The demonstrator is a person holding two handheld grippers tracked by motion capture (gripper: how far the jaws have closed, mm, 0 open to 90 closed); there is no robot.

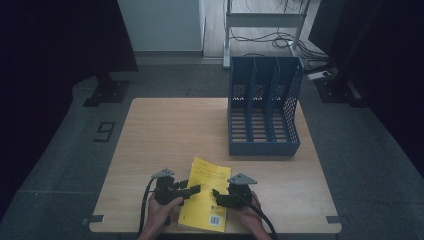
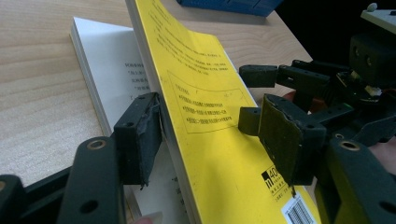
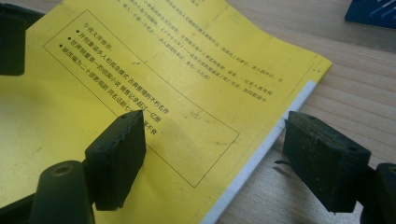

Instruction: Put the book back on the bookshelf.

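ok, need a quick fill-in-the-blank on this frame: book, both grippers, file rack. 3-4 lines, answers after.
1. The book lying on the table has a ____ cover.
2. The blue file rack is split into ____ compartments.
3. In the left gripper view, the left gripper has one jaw under the raised cover and one above it, so the cover sits ____ its jaws.
4. The right gripper straddles the book's edge with its jaws ____.

Missing words: yellow; three; between; open
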